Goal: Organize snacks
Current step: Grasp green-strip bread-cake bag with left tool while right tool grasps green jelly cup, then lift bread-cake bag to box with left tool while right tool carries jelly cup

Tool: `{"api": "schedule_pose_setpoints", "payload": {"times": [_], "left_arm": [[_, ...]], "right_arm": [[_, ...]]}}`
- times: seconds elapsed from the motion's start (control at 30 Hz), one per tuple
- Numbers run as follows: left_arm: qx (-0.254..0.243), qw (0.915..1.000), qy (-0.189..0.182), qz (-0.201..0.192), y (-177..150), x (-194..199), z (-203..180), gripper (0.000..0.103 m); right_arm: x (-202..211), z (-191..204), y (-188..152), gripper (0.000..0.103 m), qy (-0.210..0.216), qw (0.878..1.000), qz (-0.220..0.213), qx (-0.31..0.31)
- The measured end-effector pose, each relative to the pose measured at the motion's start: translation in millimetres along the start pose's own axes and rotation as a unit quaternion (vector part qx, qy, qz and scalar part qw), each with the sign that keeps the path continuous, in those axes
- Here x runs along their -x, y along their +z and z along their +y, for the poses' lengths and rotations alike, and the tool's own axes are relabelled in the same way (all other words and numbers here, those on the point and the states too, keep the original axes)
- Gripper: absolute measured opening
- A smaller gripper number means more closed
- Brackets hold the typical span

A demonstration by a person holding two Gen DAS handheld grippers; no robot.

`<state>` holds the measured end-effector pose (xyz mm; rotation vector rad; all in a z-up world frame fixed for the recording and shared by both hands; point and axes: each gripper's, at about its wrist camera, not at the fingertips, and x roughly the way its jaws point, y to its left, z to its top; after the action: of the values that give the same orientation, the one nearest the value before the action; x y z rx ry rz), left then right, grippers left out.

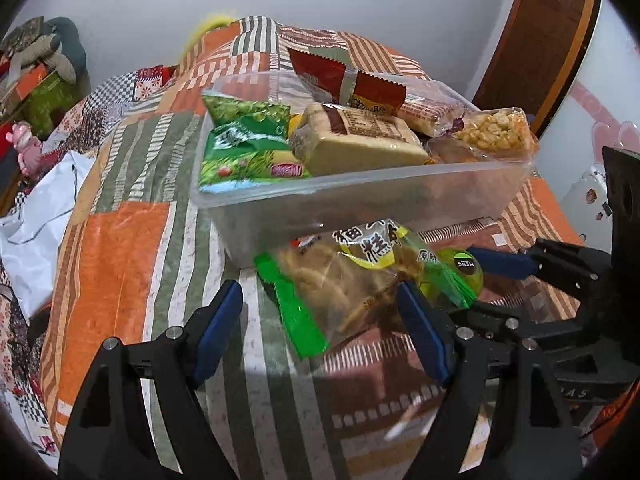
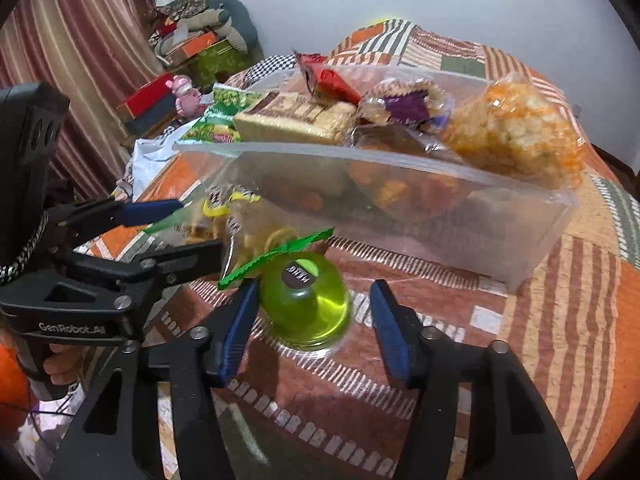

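Both grippers sit wide open over the quilt (image 2: 560,320), gripping nothing yet. Left gripper (image 1: 320,328) has the cookie bag (image 1: 344,292) between its jaws — right gripper (image 2: 312,320) straddles the green jelly cup (image 2: 306,304), which sits just beside that bag, in front of the already heaped plastic box (image 2: 440,224). My worry: they're crowding each other, and the slick, rounded cup could squirt out when squeezed.
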<state>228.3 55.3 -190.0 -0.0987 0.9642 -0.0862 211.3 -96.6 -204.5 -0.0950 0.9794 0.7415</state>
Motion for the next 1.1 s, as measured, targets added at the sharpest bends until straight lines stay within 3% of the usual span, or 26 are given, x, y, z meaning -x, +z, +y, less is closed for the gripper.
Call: {"api": "schedule_pose_setpoints", "payload": {"times": [0.13, 0.4, 0.47, 0.5, 0.63, 0.83, 1.1], "left_arm": [[0.004, 1.0000, -0.005, 0.003, 5.7, -9.0, -1.5, 0.086], [0.002, 0.9997, -0.025, 0.001, 13.0, -17.6, -11.6, 0.089], [-0.012, 0.9995, -0.029, -0.005, 11.9, -15.3, -17.2, 0.077], [-0.019, 0.9991, -0.036, -0.006, 10.9, -13.9, -19.7, 0.066], [-0.054, 0.9980, -0.016, -0.028, 3.8, -5.6, -29.6, 0.056], [-0.077, 0.9961, 0.002, -0.043, -7.4, 5.5, -38.1, 0.050], [-0.065, 0.9965, 0.004, -0.052, -18.8, 27.1, -33.6, 0.042]], "right_arm": [[3.6, -0.3, -4.2, 0.044, -0.001, 1.000, -0.004, -0.001], [14.2, -8.1, -9.8, 0.044, -0.020, 1.000, -0.010, 0.003], [17.7, -11.2, -10.6, 0.044, -0.021, 1.000, -0.012, 0.000], [20.2, -12.3, -12.4, 0.044, -0.022, 1.000, -0.015, -0.002], [27.7, -21.3, -15.7, 0.044, -0.021, 1.000, -0.019, -0.013], [37.4, -26.9, -18.8, 0.044, -0.027, 0.999, -0.026, -0.023], [51.7, -23.4, -14.9, 0.044, -0.030, 0.998, -0.046, -0.029]]}}
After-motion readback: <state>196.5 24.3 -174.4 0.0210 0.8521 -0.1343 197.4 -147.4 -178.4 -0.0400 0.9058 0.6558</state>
